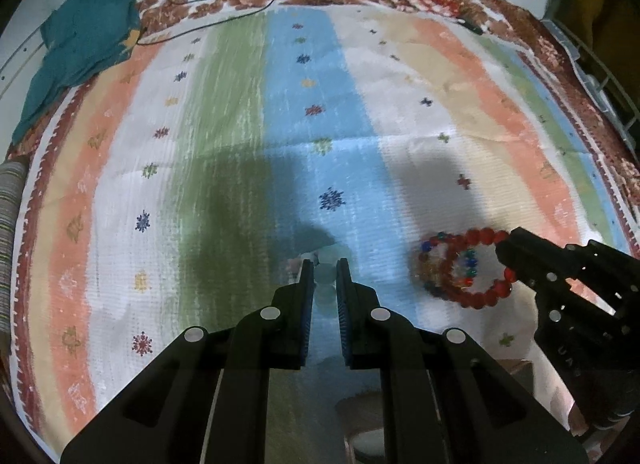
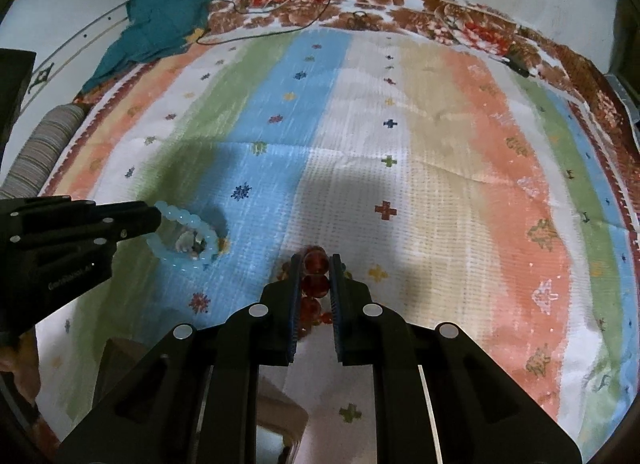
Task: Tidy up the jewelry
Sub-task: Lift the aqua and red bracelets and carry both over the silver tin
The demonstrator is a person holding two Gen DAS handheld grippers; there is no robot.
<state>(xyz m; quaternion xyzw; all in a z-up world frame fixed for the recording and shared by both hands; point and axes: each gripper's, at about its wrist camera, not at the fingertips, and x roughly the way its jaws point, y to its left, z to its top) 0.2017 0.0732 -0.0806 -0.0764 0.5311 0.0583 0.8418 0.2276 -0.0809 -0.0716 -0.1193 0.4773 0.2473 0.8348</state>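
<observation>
My left tool [image 1: 325,270] is clamped on the pale blue bead bracelet [image 2: 188,240], whose loop hangs beyond its tips above the striped bedspread [image 1: 400,84]. My right tool [image 2: 316,264] grips the red bead bracelet [image 1: 476,268], beads running lengthwise between the pads.

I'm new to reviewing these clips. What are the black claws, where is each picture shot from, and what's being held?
No robot here: a person carries two hand-held pinching tools, each with a wide-angle camera looking along its fingers. One picture is from the left tool, the other from the right tool; each also shows the other tool from the side. Below lies a striped bedspread, with a teal cloth at its far edge. The left tool is shut on a pale blue bead bracelet. The right tool is shut on a red bead bracelet; multicoloured beads sit beside it.
</observation>
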